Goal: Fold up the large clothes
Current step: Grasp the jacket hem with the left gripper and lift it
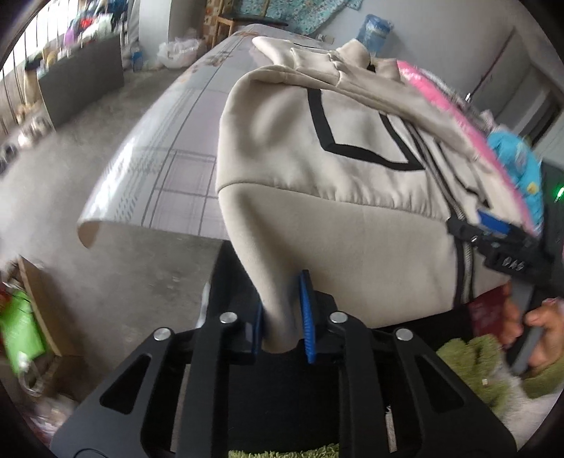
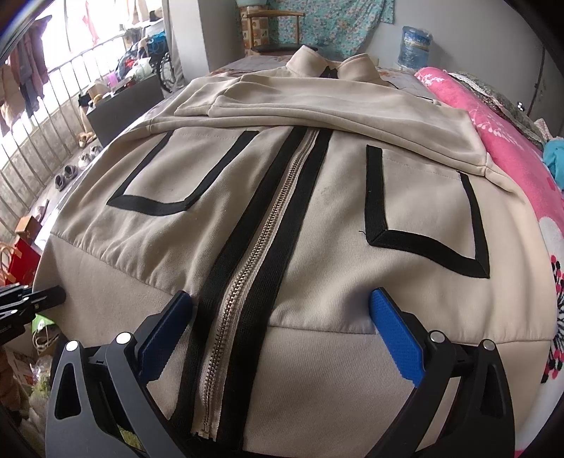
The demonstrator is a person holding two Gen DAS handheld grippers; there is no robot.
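A beige zip-up jacket with black trim lies front-up on the bed, its sleeves folded across the chest. My left gripper is shut on a bunched fold of the jacket at the left corner of its hem, with cloth pinched between the blue pads. My right gripper stands wide open over the hem, one finger on each side of the zipper, holding nothing. The right gripper also shows at the jacket's right side in the left wrist view. The left gripper shows at the left edge of the right wrist view.
The bed's checked sheet extends left of the jacket and ends at an edge above the concrete floor. A pink flowered blanket lies along the right. A hand in a green fuzzy sleeve holds the right tool. A water bottle and chair stand beyond.
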